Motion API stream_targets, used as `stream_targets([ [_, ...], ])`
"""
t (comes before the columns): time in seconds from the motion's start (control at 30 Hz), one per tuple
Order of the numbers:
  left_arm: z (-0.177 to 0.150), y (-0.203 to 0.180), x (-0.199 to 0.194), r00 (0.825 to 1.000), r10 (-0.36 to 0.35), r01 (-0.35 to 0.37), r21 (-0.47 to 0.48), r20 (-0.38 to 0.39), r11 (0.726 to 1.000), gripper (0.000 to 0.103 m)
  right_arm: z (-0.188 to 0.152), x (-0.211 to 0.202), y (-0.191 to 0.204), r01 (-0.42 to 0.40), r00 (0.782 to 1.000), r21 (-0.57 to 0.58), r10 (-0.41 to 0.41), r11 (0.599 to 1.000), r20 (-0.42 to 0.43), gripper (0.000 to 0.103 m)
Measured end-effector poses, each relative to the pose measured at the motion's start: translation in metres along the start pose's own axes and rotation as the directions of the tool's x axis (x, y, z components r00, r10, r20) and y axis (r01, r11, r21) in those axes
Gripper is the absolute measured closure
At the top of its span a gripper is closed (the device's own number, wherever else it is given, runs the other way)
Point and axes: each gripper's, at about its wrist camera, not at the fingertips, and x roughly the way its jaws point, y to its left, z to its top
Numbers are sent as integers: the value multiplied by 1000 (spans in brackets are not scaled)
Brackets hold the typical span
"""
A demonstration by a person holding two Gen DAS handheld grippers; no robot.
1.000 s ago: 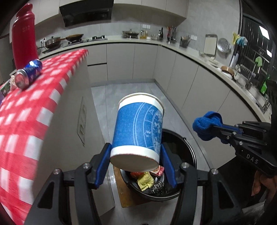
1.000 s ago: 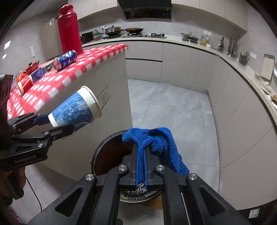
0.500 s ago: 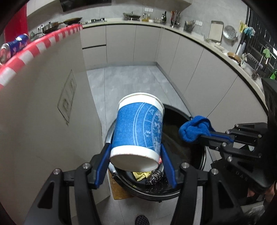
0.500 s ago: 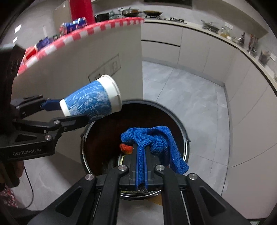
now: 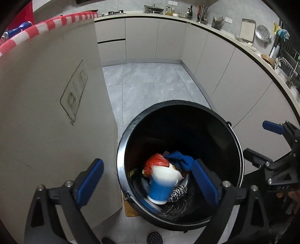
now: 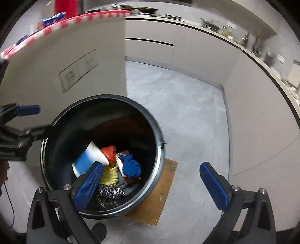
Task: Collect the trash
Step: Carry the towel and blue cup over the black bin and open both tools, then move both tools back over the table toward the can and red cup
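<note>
**Over the bin: both tools empty, cup and cloth inside**

Above the black bin the left tool hangs with its blue pads spread wide and nothing between them. The right tool is the same: pads far apart, holding nothing, poised over the bin's near rim.

Down inside, the blue and white paper cup is blurred and tilted, so it looks to be just landing on the heap. Beside it lies the blue cloth, bunched on top of the other rubbish. Around them sit a red crumpled bag, something yellow and a metal scouring ball.

By my reading, this round of the job is finished: both pieces are in the bin. What is left seems to be on the worktop with the red and white checked cover, where a blue drink can lies on its side next to a tall red flask. Other small items there are too blurred to name.

Between the bin and that worktop stands the pale cabinet side, close against the bin, so each tool would have to rise clear of its top edge first. The bin rests on a brown mat on grey floor tiles.
</note>
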Motion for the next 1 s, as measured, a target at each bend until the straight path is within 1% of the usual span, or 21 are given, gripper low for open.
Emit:
stream_targets([
  [0.13,0,-5,-4,1000,-6,6,16,4,1000,6,2,1,-3,7,1000,19,-7,1000,-1,0],
  [0.37,2,-9,-13,1000,-22,21,32,12,999,6,-1,-12,5,21,1000,12,-22,1000,9,0],
  [0.63,19,-7,-24,999,-27,26,36,33,999,6,11,-36,4,38,999,35,-40,999,37,0],
  [0.8,28,-1,-47,998,-25,23,32,57,999,6,23,-58,0,43,997,87,-49,995,63,0],
  [1.0,41,13,-76,994,-21,20,14,107,1000,6,39,-90,6,44,991,142,-61,989,118,0],
])
